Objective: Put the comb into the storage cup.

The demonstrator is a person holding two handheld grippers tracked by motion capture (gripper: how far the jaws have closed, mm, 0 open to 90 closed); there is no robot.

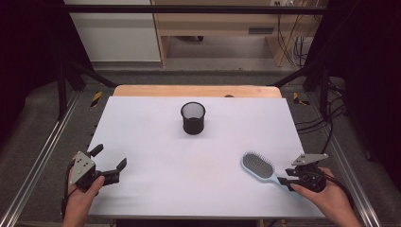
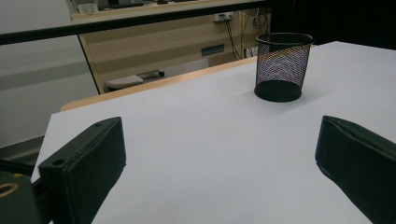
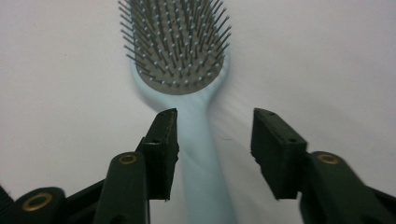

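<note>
Right tongs [image 3: 215, 140] are about half open, straddling the handle of the light blue hairbrush [image 1: 259, 166], pads not pressing it. The brush lies bristles up on the white tabletop [image 1: 156, 137], near the front right corner. Left tongs [image 1: 109, 161] are spread wide with nothing in them, front left. A black mesh pen cup [image 1: 193, 117] stands farther back, mid-table.

Hairbrush [image 3: 187, 60]: no brand or lettering readable — plain pale blue back.
Mesh pen cup [image 2: 282, 65]: no label (bare black wire).
Table sheet [image 1: 156, 142]: blank — no writing.
</note>
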